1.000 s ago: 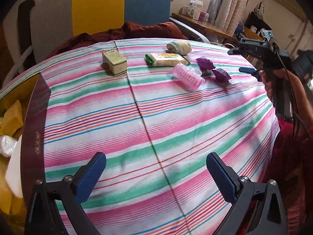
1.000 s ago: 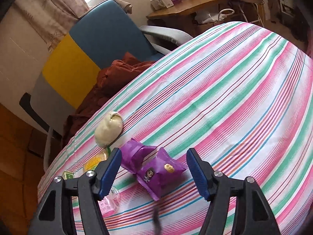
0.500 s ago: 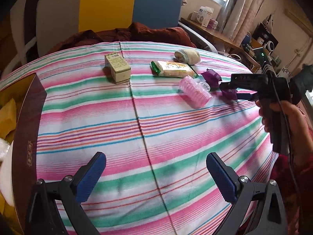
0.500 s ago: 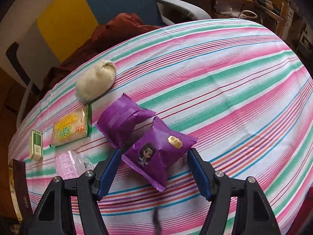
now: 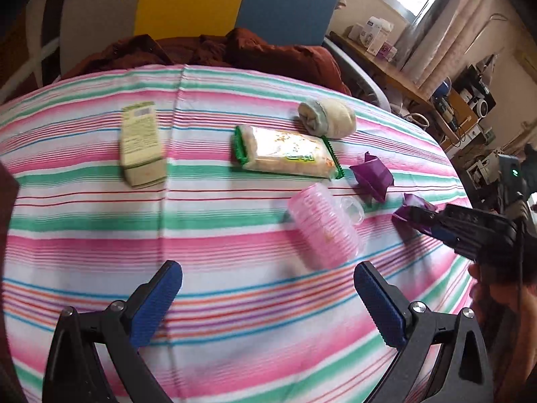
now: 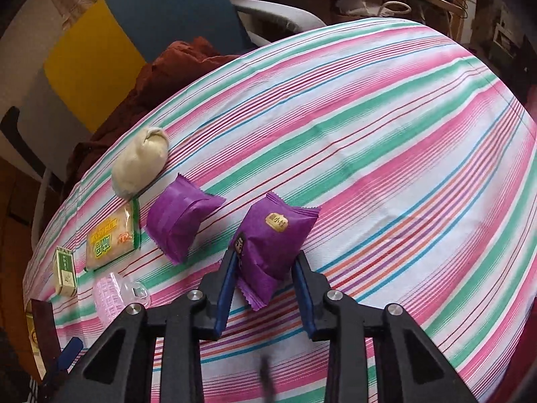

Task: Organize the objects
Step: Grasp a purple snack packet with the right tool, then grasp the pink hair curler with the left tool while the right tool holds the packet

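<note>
Across the striped tablecloth (image 6: 386,141) your things lie in a loose cluster, with the cracker pack (image 5: 288,151) as marker. Chair (image 5: 235,3) in yellow and blue stands past the cloth's far edge, a rust-red garment (image 5: 255,50) heaped on it. Green-and-cream box (image 5: 141,144) lies well left of the crackers. Pink ribbed cup (image 5: 324,230) lies on its side just nearer you than the pack. Rolled cream sock (image 5: 327,117) sits just beyond the pack's right end. Plain purple pouch (image 6: 179,218) lies right of the pack. Your right gripper (image 6: 265,268) is closing, blue pads pinching the printed purple pouch (image 6: 275,241) further right. Your left gripper (image 5: 268,299) hangs spread wide over bare cloth, nothing between its jaws.
</note>
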Demonstrator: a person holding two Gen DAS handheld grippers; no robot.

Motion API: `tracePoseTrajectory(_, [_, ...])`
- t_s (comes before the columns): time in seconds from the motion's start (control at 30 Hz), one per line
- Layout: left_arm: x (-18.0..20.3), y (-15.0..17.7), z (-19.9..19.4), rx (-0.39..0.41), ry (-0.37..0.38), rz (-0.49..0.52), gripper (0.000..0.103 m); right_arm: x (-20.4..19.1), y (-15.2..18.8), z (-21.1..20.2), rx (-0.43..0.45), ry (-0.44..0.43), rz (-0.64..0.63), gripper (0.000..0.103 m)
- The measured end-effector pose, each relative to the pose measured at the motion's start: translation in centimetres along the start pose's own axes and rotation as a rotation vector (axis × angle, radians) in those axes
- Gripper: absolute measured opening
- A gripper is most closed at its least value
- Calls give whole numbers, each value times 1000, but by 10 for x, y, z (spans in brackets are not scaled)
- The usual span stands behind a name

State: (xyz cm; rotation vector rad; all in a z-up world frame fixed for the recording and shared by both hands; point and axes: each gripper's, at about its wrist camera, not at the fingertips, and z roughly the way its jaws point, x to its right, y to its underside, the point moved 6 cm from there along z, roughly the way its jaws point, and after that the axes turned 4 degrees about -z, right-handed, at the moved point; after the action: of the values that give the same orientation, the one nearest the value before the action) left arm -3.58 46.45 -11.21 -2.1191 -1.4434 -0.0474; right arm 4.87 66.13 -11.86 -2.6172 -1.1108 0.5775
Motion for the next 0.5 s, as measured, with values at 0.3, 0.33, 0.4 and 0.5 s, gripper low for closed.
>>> tracePoseTrajectory(0.3, [51,-23,36,47,-79,124,103,7,-2,-8,20,2,36,32])
tracePoseTrajectory(0.33, [53,-22,41,45,-87,144,100,7,-2,-8,22,0,35,32])
tracePoseTrajectory(0.4, [51,-19,50,36,-106,166,88,5,-3,-9,24,-7,35,32])
tracePoseTrajectory(0.5, [50,-16,52,78,-135,236,78,5,-5,-8,26,-17,41,32])
